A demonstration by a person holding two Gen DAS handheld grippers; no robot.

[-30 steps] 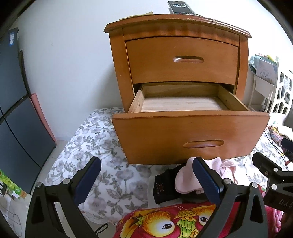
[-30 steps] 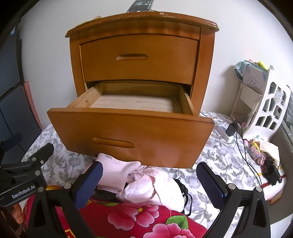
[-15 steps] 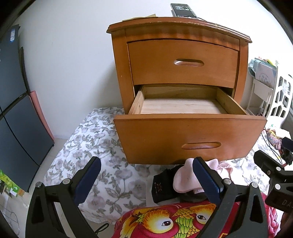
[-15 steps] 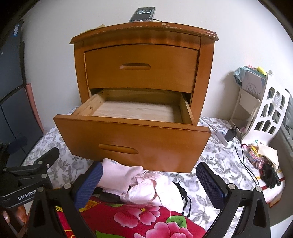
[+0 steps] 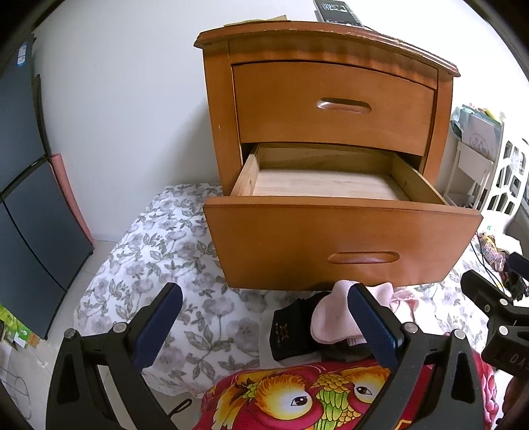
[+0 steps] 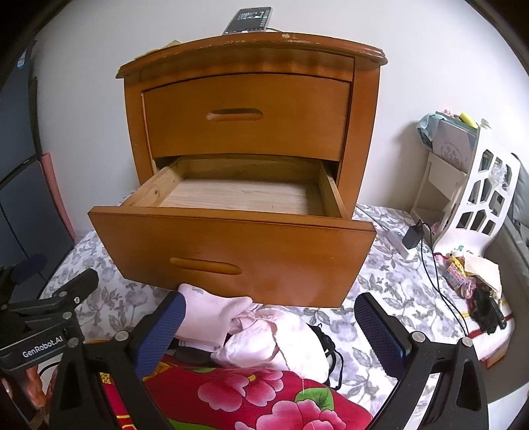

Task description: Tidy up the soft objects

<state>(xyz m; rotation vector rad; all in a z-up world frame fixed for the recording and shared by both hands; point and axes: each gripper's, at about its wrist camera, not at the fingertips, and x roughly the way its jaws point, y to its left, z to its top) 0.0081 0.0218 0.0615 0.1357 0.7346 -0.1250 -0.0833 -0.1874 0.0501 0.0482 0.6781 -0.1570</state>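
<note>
A wooden nightstand [image 5: 324,99] [image 6: 251,109] stands on a floral sheet, its lower drawer [image 5: 330,238] [image 6: 238,251] pulled out and bare inside. Below the drawer front lies a heap of soft things: a pink sock [image 5: 330,317] [image 6: 205,314], a black sock [image 5: 291,327], and pale pink clothing [image 6: 274,340]. A red flowered cloth [image 5: 314,393] [image 6: 244,397] lies nearest me. My left gripper [image 5: 264,324] is open above the socks, holding nothing. My right gripper [image 6: 269,330] is open over the pink clothing, also holding nothing.
A phone [image 6: 248,20] lies on top of the nightstand. A white rack [image 6: 476,185] with papers stands at the right, with a charger and cable [image 6: 416,235] and small clutter [image 6: 476,274] on the sheet. Dark panels [image 5: 23,215] line the left wall.
Both views have risen and tilted down a little, so more of the drawer's inside and the nightstand top shows. Both grippers stay open. The heap has not moved.
</note>
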